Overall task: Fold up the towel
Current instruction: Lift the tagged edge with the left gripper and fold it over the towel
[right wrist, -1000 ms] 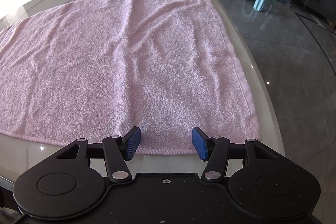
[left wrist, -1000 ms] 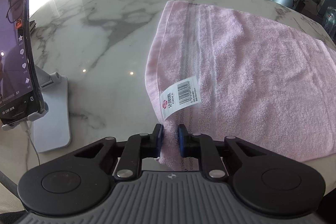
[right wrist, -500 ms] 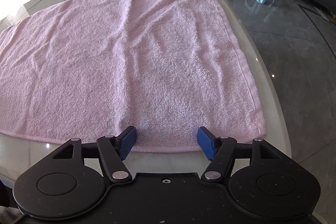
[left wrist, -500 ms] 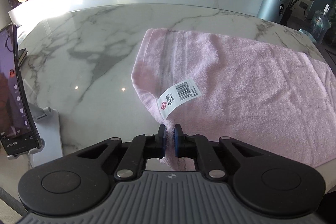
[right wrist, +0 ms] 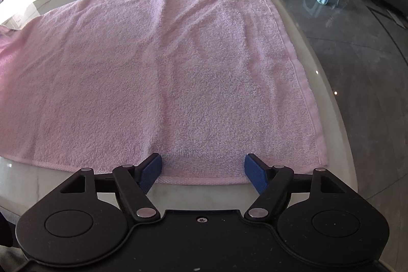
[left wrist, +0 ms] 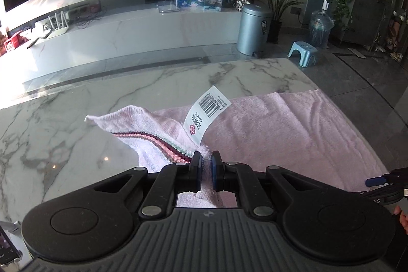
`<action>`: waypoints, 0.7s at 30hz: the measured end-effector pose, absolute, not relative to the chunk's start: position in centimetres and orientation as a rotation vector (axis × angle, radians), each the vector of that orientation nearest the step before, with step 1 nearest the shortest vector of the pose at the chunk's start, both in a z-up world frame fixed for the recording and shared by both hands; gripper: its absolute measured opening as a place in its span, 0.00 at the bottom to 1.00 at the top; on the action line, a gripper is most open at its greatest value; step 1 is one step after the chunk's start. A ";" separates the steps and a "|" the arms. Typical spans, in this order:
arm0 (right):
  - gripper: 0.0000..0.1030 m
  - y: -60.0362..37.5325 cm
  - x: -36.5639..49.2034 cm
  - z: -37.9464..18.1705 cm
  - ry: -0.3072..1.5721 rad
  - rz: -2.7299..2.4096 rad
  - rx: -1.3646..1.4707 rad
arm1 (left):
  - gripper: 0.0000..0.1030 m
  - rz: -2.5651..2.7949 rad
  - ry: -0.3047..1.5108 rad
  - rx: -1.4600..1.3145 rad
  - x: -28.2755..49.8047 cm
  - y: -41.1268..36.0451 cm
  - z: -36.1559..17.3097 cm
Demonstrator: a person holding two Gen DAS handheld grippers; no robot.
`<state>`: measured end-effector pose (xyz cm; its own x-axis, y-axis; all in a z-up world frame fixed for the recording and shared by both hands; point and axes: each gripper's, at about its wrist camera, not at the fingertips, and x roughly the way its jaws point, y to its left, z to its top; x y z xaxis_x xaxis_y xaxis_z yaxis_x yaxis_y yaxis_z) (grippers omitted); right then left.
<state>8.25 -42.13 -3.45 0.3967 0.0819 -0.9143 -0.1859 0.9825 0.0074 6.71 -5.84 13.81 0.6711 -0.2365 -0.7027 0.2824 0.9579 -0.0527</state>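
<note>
Item: pink towel (right wrist: 178, 73). It lies spread on your marble bench (left wrist: 76, 134), ahead of both tools, its near hem running across just under the tips of your right tool (right wrist: 202, 171). Its right edge sits close to the rounded rim of the bench.

Item: left tool (left wrist: 206, 165). Its blue pads are pressed nearly together, pinching a corner of the towel. That corner is raised off the bench, and the cloth folds up and away to the left of the tool, showing a paler underside and a striped woven band (left wrist: 163, 144) in pink, dark red and green.

Item: white label (left wrist: 207, 116). It bears a barcode and a red flower mark and stands up from the lifted cloth just beyond the left tool's tips.

Item: right tool. Its jaws have just been opening and now stand wide apart, with the towel's near hem between the blue pads (right wrist: 150, 171); they do not grip the cloth. One blue tip also shows at the right edge of the left wrist view.

Item: surroundings beyond the bench. A grey pedal bin (left wrist: 253, 29), a small blue stool (left wrist: 303, 54) and a water bottle (left wrist: 320, 28) stand on the dark floor.
</note>
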 end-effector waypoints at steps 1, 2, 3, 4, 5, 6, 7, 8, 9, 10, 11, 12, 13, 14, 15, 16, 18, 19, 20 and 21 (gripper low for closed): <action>0.70 -42.1 8.2 -3.4 1.152 0.171 -0.101 | 0.06 -0.310 0.775 0.073 6.8 -6.8 14.1; 0.67 -42.3 8.2 -3.3 1.150 0.180 -0.095 | 0.06 -0.323 0.770 0.082 6.9 -7.6 14.2; 0.66 -42.5 8.0 -3.0 1.139 0.185 -0.081 | 0.06 -0.339 0.764 0.094 7.1 -8.6 14.4; 0.66 -43.1 7.8 -2.4 1.113 0.185 -0.058 | 0.06 -0.356 0.758 0.106 7.3 -9.7 14.5; 0.63 -43.7 7.6 -1.8 1.084 0.179 -0.046 | 0.06 -0.369 0.755 0.113 7.4 -10.4 14.6; 0.50 -44.4 7.5 -1.3 1.065 0.171 -0.054 | 0.06 -0.384 0.752 0.122 7.6 -11.4 14.7; 0.41 -45.1 7.5 -0.8 1.048 0.164 -0.064 | 0.06 -0.401 0.748 0.132 7.8 -12.4 14.8; 0.29 -46.0 7.5 -0.5 1.045 0.159 -0.078 | 0.06 -0.413 0.746 0.140 7.9 -13.1 14.8; 0.24 -46.6 7.6 -0.5 1.050 0.157 -0.084 | 0.06 -0.432 0.742 0.150 8.1 -14.2 14.8; 0.22 -47.6 7.8 -0.6 1.062 0.157 -0.081 | 0.06 -0.448 0.740 0.157 8.2 -15.1 14.8; 0.19 -48.6 7.9 -0.8 1.074 0.157 -0.072 | 0.06 -0.459 0.739 0.161 8.3 -15.7 14.8; 0.17 -49.5 8.0 -1.1 1.086 0.157 -0.062 | 0.06 -0.477 0.738 0.167 8.5 -16.8 14.6; 0.17 -50.5 8.0 -1.3 1.097 0.158 -0.052 | 0.06 -0.492 0.738 0.171 8.6 -17.6 14.5; 0.16 -51.1 8.0 -1.7 1.106 0.166 -0.044 | 0.06 -0.502 0.739 0.175 8.6 -18.1 14.4; 0.15 -51.6 7.9 -2.0 1.115 0.176 -0.035 | 0.06 -0.517 0.741 0.180 8.8 -19.0 14.3; 0.15 -52.1 7.8 -2.2 1.115 0.184 -0.022 | 0.06 -0.532 0.743 0.186 8.9 -19.9 14.1; 0.15 -52.7 7.5 -2.8 1.113 0.201 -0.001 | 0.06 -0.558 0.747 0.198 9.1 -21.4 13.8; 0.15 -53.0 7.4 -3.0 1.112 0.209 0.009 | 0.06 -0.573 0.749 0.206 9.2 -22.3 13.6; 0.15 -53.3 7.3 -3.1 1.106 0.221 0.017 | 0.06 -0.590 0.752 0.215 9.2 -23.2 13.5; 0.15 -53.5 7.2 -3.2 1.098 0.233 0.024 | 0.06 -0.609 0.755 0.223 9.2 -24.0 13.3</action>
